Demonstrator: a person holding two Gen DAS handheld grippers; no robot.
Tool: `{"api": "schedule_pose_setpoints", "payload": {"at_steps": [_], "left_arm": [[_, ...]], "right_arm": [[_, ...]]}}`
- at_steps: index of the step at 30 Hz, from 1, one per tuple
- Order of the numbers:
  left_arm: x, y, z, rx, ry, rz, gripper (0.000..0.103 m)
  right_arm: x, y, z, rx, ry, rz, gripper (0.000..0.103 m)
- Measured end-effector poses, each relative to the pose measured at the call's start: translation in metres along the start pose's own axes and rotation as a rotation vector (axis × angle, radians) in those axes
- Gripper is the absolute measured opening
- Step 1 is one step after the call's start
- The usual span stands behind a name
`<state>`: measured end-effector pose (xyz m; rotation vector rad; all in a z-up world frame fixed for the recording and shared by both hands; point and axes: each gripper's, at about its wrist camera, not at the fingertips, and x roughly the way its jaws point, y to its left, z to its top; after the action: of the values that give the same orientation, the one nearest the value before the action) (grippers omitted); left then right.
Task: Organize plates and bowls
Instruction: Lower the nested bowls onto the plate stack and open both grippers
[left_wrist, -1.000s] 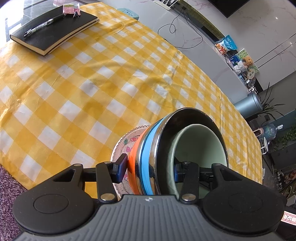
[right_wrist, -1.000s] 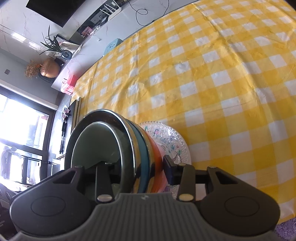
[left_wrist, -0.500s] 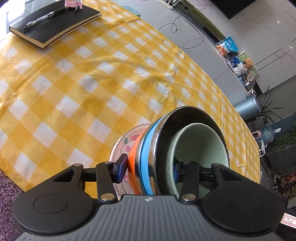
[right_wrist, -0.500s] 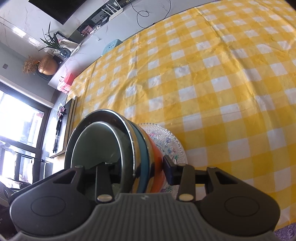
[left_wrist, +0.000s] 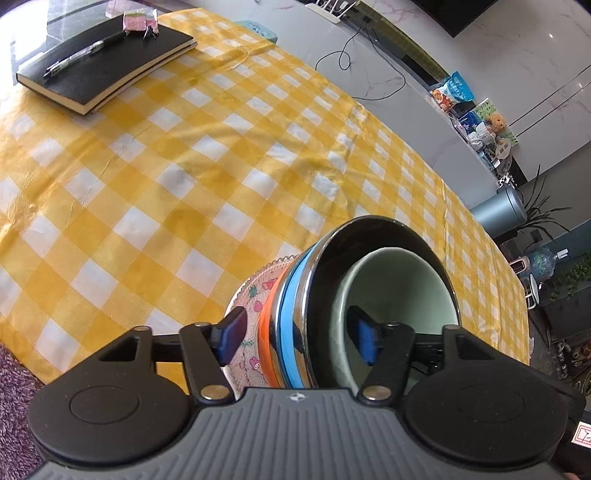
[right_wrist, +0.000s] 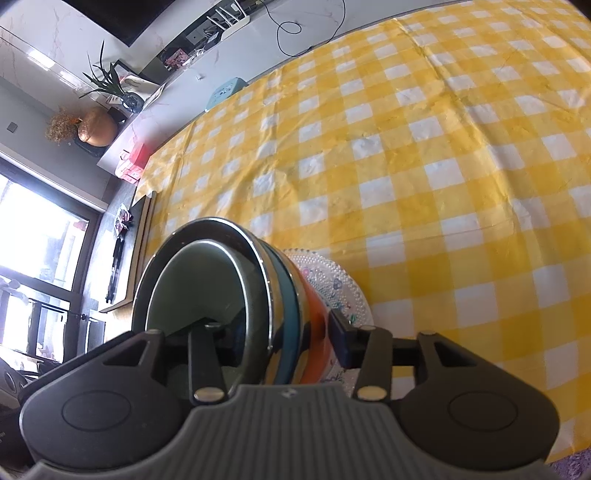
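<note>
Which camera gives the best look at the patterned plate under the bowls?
The left wrist view: the patterned plate shows its cartoon pictures and scalloped rim in good light. The right wrist view also shows its beaded rim, dimmer and partly hidden by bowls.

black ribbed left gripper (left_wrist: 295, 334), blue-padded fingers (left_wrist: 364, 338), brass screws.
</note>
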<state>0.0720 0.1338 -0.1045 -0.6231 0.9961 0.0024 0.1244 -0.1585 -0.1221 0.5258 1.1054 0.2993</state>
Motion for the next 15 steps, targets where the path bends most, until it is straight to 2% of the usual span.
{"api": "schedule_pose_setpoints", "payload": {"at_steps": [1,4,11,15], "left_arm": [[-0.001,0.000,0.000,0.002,-0.006,0.000,0.075],[-0.007,-0.003,0.000,0.031,-0.031,0.005,0.084],[-0.033,-0.010,-0.002,0.025,-0.147,-0.025,0.084],[-0.060,-0.025,-0.003,0.093,-0.252,-0.019,0.084]], "right_arm": [[-0.001,0.000,0.000,-0.003,-0.004,-0.001,0.059],[-0.005,-0.001,0.000,-0.015,-0.016,-0.002,0.063],[-0.025,-0.001,-0.002,-0.027,-0.073,0.007,0.065],[-0.046,0.004,-0.001,-0.075,-0.131,-0.008,0.065]]}}
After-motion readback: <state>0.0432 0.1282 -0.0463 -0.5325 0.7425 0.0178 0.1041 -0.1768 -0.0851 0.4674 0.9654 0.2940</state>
